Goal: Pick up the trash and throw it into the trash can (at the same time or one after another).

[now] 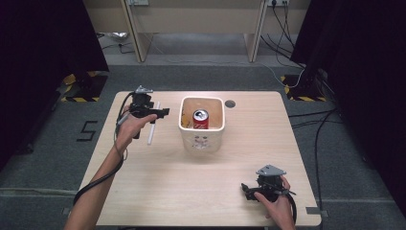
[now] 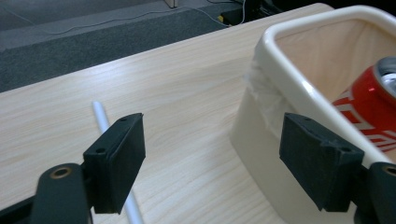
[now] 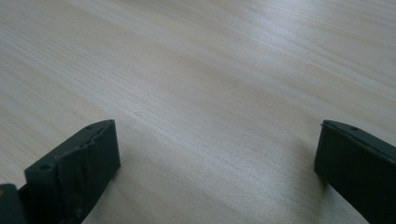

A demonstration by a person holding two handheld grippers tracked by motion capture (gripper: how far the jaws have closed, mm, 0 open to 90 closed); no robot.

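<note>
You are hovering the left gripper (image 1: 160, 114) over a white straw (image 1: 152, 128) lying flat on the table (image 1: 201, 187), just left of the cream bin (image 1: 201, 139).

The straw (image 2: 114, 158) is looking light, thin and smooth, likely to roll or skid under a clumsy touch and to crush if you are squeezing hard, so you should be closing gently across its middle, jaws set crosswise to its length. In the left gripper view it is running under the left jaw, with the jaws standing wide and holding nothing. The bin (image 2: 299, 84) is sitting close on the other side, already holding a red can (image 2: 369, 105). Your right gripper (image 1: 249, 190) is resting near the table's front right corner, jaws spread wide and empty over bare wood.
</note>
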